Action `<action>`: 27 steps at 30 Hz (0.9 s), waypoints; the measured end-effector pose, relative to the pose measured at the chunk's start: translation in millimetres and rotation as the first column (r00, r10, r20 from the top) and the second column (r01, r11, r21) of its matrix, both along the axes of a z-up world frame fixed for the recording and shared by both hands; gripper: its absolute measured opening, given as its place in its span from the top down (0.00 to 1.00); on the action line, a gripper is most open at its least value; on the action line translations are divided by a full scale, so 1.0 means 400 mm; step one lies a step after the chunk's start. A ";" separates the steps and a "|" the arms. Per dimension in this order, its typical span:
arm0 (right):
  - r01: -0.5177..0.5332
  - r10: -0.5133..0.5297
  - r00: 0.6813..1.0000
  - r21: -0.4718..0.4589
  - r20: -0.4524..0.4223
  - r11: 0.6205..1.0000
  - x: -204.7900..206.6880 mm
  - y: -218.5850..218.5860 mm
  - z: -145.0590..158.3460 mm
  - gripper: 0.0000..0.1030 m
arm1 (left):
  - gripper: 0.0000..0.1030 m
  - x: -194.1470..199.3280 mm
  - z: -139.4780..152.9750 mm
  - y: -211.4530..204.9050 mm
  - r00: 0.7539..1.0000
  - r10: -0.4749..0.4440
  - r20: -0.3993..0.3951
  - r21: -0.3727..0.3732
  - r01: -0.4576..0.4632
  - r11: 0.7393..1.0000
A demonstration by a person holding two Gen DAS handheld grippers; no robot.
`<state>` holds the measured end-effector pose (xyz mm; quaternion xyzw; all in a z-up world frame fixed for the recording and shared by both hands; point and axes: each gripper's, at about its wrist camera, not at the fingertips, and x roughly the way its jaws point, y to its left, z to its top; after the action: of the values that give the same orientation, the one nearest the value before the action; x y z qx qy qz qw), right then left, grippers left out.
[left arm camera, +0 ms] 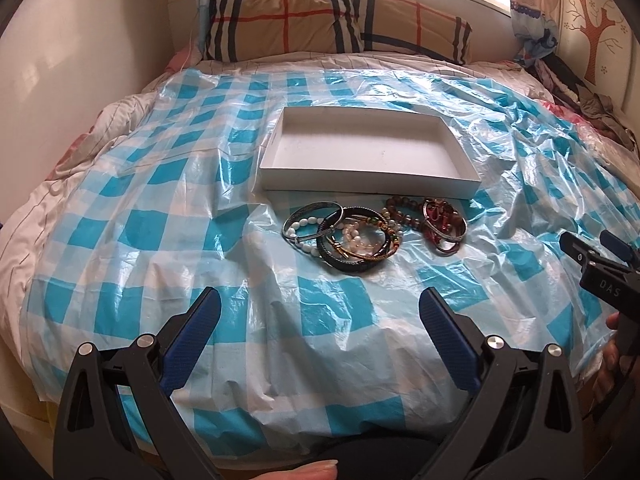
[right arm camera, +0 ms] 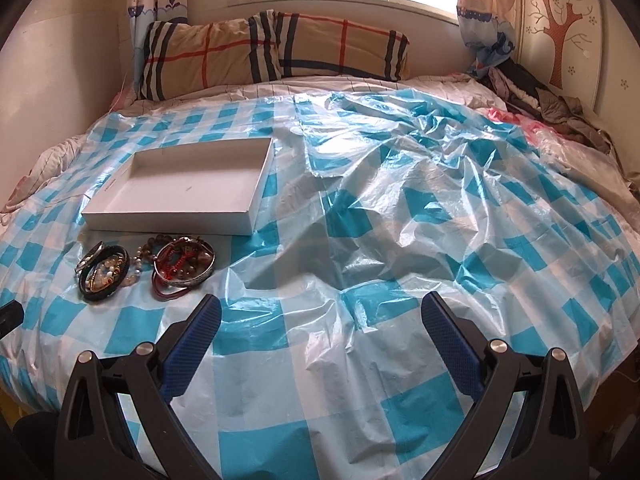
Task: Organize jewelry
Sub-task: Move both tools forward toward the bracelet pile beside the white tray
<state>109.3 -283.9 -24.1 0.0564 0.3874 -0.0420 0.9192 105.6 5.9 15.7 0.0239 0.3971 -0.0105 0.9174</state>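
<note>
A pile of bracelets and bangles (left arm camera: 372, 230) lies on the blue-checked plastic sheet, just in front of a shallow white box (left arm camera: 280, 168) that is empty. The pile holds a silver bangle (left arm camera: 308, 220), a dark ring bangle (left arm camera: 352, 262), pearl and brown bead strings, and a red bracelet (left arm camera: 436, 216). My left gripper (left arm camera: 320, 304) is open and empty, a little short of the pile. My right gripper (right arm camera: 320, 312) is open and empty, with the pile (right arm camera: 148, 268) and box (right arm camera: 168, 220) to its far left. The right gripper also shows at the right edge of the left wrist view (left arm camera: 600, 264).
The plastic sheet (right arm camera: 400, 220) covers a bed and is crumpled on the right side. Two plaid pillows (left arm camera: 320, 20) lie at the head under a window. A heap of clothes (right arm camera: 540, 104) sits at the far right by the wall. A wall runs along the left side.
</note>
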 end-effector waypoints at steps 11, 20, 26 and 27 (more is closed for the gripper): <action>-0.046 0.046 0.999 0.013 0.000 0.999 -0.018 0.042 0.005 0.07 | 0.07 0.010 0.001 -0.013 1.000 -0.003 0.000 0.018 0.003 1.000; -0.099 0.098 0.995 0.023 0.020 0.995 -0.003 0.070 0.021 0.07 | 0.07 0.019 -0.001 -0.003 1.000 0.002 -0.019 0.022 -0.001 1.000; -0.186 0.184 0.982 0.035 0.036 0.982 0.026 0.122 0.030 0.07 | 0.07 0.040 -0.016 0.013 1.000 0.006 -0.026 0.038 -0.005 0.999; -0.204 0.202 0.978 0.038 0.040 0.978 0.032 0.133 0.030 0.07 | 0.07 0.045 -0.020 0.017 1.000 0.007 -0.025 0.039 -0.006 0.999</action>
<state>122.2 -230.6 -12.1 0.0363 0.3755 0.0612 0.9241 123.8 12.8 7.8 0.0403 0.4088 -0.0004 0.9117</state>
